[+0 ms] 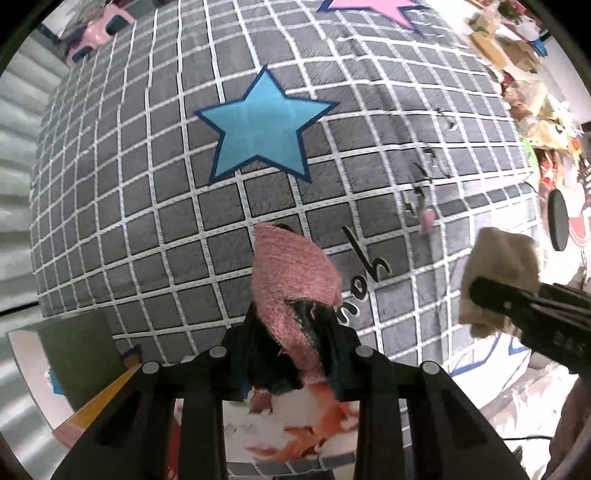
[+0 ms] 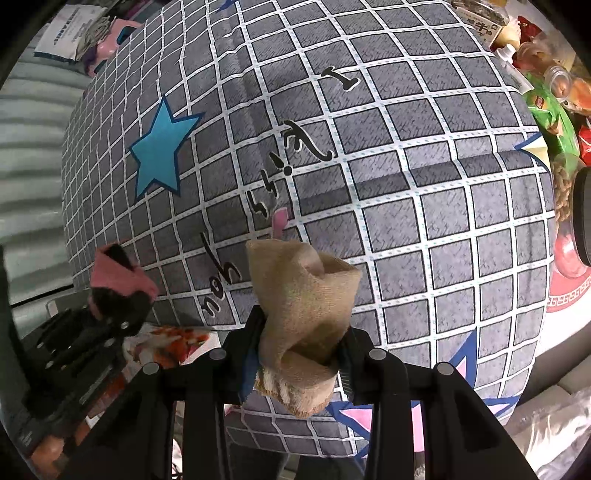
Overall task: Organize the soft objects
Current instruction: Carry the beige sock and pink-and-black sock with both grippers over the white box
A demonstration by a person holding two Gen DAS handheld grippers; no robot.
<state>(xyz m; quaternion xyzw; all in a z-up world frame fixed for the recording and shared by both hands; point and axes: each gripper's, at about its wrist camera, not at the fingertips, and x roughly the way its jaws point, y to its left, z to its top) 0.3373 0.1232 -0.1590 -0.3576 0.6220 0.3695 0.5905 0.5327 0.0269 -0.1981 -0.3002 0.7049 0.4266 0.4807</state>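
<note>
- Pink sock (image 1: 295, 291) pinched in the left hand-held gripper (image 1: 291, 354), black fingers (image 1: 243, 347) squeezed close on its lower end, open top sticking up and away.
- Same pink sock (image 2: 122, 277) and left hand-held gripper (image 2: 110, 317) over at the left edge of the right wrist view.
- Tan sock (image 2: 306, 306) bunched and folded, clamped in the right hand-held gripper (image 2: 299, 354), fingers (image 2: 354, 350) tight on both sides, fuzzy striped end hanging below.
- Same tan sock (image 1: 498, 273) and right hand-held gripper (image 1: 491, 295) at the right side of the left wrist view, well apart from the pink sock.
- Both socks up in the air, not touching the bed.
- Underneath and behind: gray blanket (image 1: 147, 184) with white grid lines on the bed, with a big blue star (image 1: 262, 129) and curly black writing (image 2: 266, 206) on it.
- Small pink thing (image 2: 279, 219) lying on the blanket just past the tan sock; too small to tell what.
- Orange and white picture (image 1: 314, 428) near the blanket's close edge, blurry.
- Far right: messy pile of snack bags and bottles (image 2: 546, 96) beside the blanket.
- Far left corner: pink toy-like thing (image 1: 99, 33), blurry.
</note>
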